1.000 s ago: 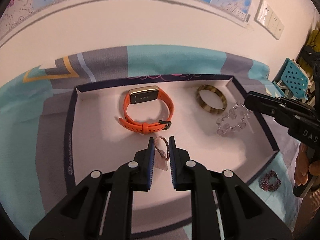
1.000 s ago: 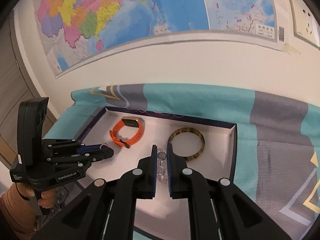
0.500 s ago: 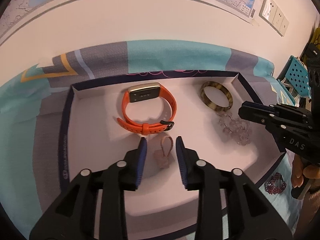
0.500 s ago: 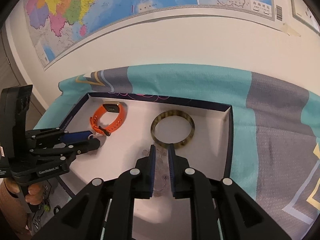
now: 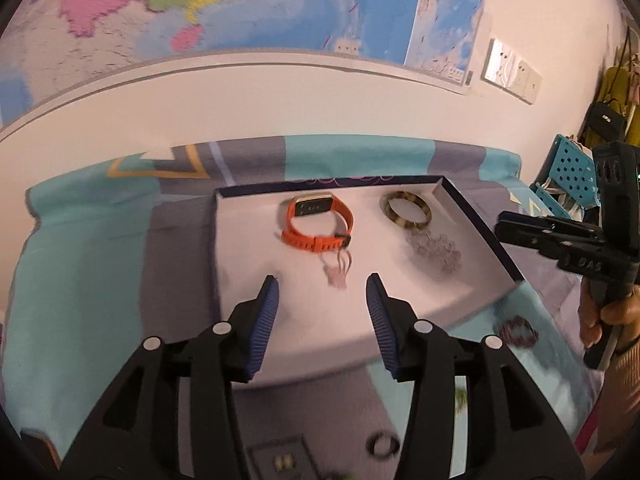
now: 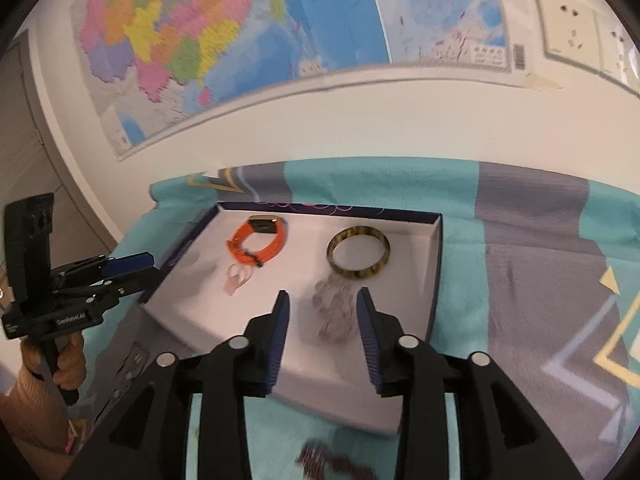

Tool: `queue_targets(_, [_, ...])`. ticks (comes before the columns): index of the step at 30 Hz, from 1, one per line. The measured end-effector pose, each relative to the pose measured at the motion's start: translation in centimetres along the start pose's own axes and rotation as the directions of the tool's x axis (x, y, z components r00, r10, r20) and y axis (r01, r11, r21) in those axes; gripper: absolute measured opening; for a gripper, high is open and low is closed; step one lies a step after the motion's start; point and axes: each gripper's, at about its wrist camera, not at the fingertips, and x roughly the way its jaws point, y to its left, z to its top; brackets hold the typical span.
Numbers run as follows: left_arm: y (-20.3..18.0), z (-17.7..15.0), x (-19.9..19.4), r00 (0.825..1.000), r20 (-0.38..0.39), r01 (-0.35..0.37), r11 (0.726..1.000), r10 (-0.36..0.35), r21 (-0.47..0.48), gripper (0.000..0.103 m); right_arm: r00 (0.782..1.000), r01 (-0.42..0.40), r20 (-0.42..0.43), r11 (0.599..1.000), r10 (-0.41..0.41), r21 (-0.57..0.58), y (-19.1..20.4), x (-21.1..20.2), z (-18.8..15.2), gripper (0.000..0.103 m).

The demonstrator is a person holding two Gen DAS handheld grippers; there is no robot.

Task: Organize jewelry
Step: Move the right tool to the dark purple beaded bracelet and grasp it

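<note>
The clear bead bracelet point(image 5: 434, 250) in the tray point(image 5: 472, 216) is smeared by motion, its beads running together. The small pink charm point(image 5: 338, 272) near the orange watch point(image 5: 316, 224) is too blurred to name its shape. On the cloth near the tray, a dark beaded piece point(image 5: 516, 330) is also a smudge; in the right wrist view it point(image 6: 332, 462) is cut by the bottom edge. A dark ring point(image 5: 382, 445) and a small card with two pale studs point(image 5: 282, 462) at the near edge are blurred and partly cropped.
</note>
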Motion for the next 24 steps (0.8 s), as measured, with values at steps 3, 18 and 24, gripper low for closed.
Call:
queue_targets(3, [0.4,-2.2,-2.2,1.000,0.020,-0.008,1.000,0.008,0.004,0.045,1.000,-0.012,-0.004,1.000,0.012,-0.006,0.2,-1.9,-1.9,0.041])
queue_targets(18, [-0.6,-11.2,-4.6,0.997,-0.074,0.013,1.000,-0.012,0.017,0.045,0.991,0.093,-0.103,0.990,-0.083,0.102,-1.8,-4.2,-11.2,0.049])
queue_targets(24, [-1.9,-12.4,-4.0,0.994,-0.107,0.000,0.998,0.006,0.061,0.045,0.988,0.108,-0.118,0.991,-0.097,0.085,-1.2,-3.7,-11.7,0.051])
